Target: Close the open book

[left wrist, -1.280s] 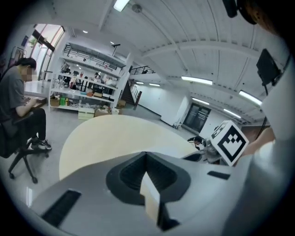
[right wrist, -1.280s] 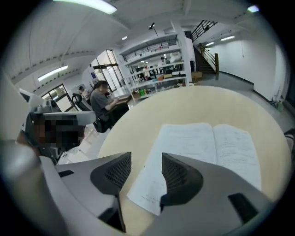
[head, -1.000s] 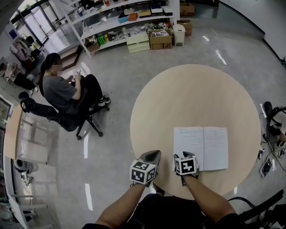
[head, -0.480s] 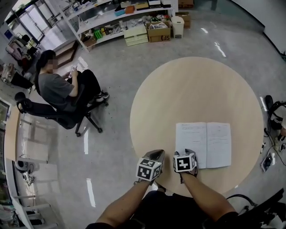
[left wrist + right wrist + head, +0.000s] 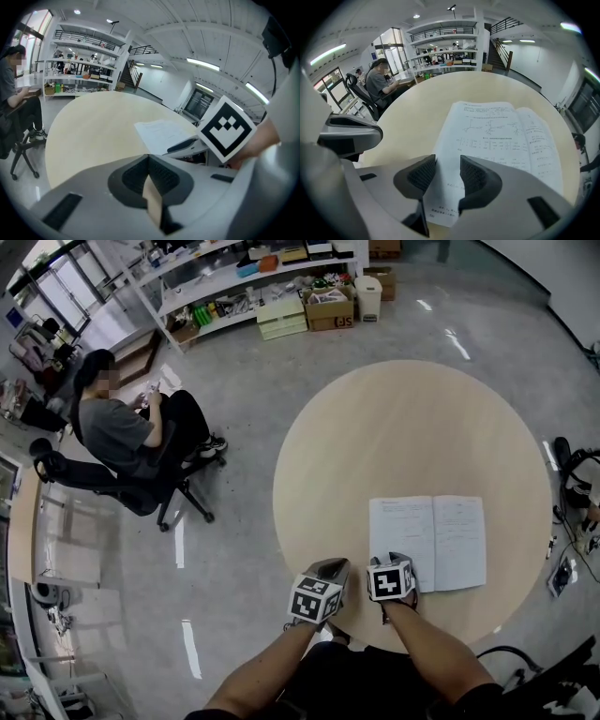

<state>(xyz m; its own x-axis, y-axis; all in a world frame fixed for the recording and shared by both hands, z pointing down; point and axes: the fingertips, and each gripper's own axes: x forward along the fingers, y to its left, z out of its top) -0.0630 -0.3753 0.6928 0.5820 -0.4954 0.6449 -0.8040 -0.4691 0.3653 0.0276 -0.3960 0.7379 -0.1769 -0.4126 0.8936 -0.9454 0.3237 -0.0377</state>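
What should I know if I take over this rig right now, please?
Left gripper: jaws shut, empty, by the near edge of the table.
Right gripper: jaws apart, just been closing, straddling the near left edge of the left page; pads not pressing it.
Book: lying open and flat on the table.
Done: nothing yet.
Left: grip the left side and fold it over onto the right.

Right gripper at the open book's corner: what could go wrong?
The right gripper has just been closing, jaws apart above the book at its near left corner, page edge between them, unpinched; it may catch one sheet and crease it.
The book lies unheld on the table; the shut left gripper is off it, so it may slide.
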